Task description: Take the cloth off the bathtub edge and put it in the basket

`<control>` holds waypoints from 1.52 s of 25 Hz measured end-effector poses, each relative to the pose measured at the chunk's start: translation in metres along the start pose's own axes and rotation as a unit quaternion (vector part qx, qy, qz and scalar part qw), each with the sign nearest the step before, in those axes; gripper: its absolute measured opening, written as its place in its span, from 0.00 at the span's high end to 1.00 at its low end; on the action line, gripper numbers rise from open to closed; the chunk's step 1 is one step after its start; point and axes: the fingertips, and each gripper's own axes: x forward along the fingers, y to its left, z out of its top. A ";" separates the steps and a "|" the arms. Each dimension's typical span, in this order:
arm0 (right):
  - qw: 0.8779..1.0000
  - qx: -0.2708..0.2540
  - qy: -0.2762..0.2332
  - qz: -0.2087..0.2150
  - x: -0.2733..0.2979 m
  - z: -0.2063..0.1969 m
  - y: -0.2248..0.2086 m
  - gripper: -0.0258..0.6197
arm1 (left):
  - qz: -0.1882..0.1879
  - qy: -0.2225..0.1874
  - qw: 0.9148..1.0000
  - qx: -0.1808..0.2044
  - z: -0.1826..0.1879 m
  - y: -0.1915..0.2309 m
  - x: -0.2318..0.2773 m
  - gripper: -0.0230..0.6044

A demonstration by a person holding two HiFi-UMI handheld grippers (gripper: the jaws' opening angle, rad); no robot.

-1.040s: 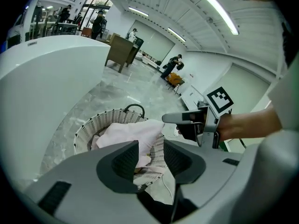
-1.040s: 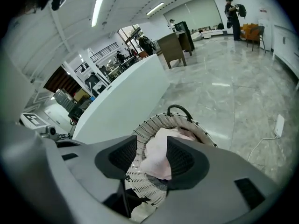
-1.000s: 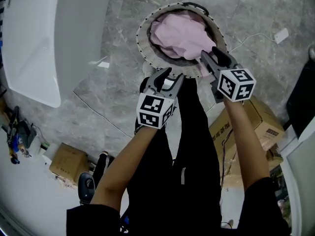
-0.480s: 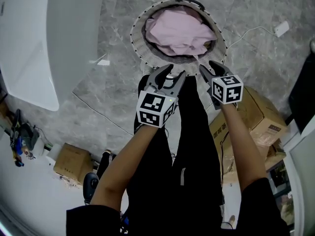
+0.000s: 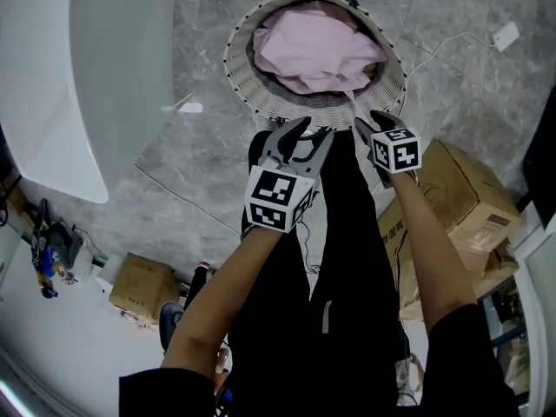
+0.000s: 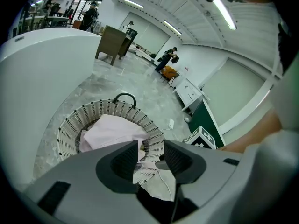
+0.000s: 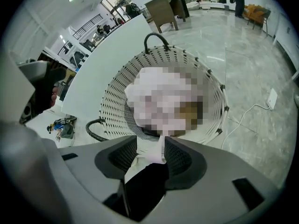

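The pink cloth (image 5: 317, 46) lies bunched inside the round white woven basket (image 5: 239, 76) on the grey marble floor. A thin strip of the cloth hangs over the near rim. My right gripper (image 5: 369, 127) is just short of that rim, open; in the right gripper view the strip (image 7: 161, 150) dangles in the gap between its jaws, which do not pinch it. My left gripper (image 5: 304, 135) is open and empty beside it, near the basket's front. The left gripper view shows the cloth (image 6: 114, 132) in the basket (image 6: 72, 120). The white bathtub (image 5: 95, 68) stands to the left.
The person's black-trousered legs (image 5: 334, 250) are under both grippers. A cardboard box (image 5: 460, 198) sits at the right and a smaller one (image 5: 143, 285) at the lower left. A white cable with a plug (image 5: 504, 35) runs over the floor right of the basket.
The right gripper has drawn back from over the basket rim toward the person. The left gripper has barely moved. The cloth stays in the basket.
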 end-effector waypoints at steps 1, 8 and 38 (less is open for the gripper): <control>1.000 -0.003 0.006 -0.001 0.004 -0.004 -0.001 0.66 | -0.001 0.002 1.000 0.000 -0.003 -0.001 0.002 0.67; 0.997 -0.063 0.040 -0.035 0.023 -0.012 -0.004 0.80 | 0.002 -0.003 1.000 -0.023 -0.009 -0.009 0.012 0.67; 0.919 -0.181 -0.300 0.183 -0.185 0.330 0.205 0.91 | 0.044 -0.054 0.996 -0.061 0.022 0.031 -0.065 0.67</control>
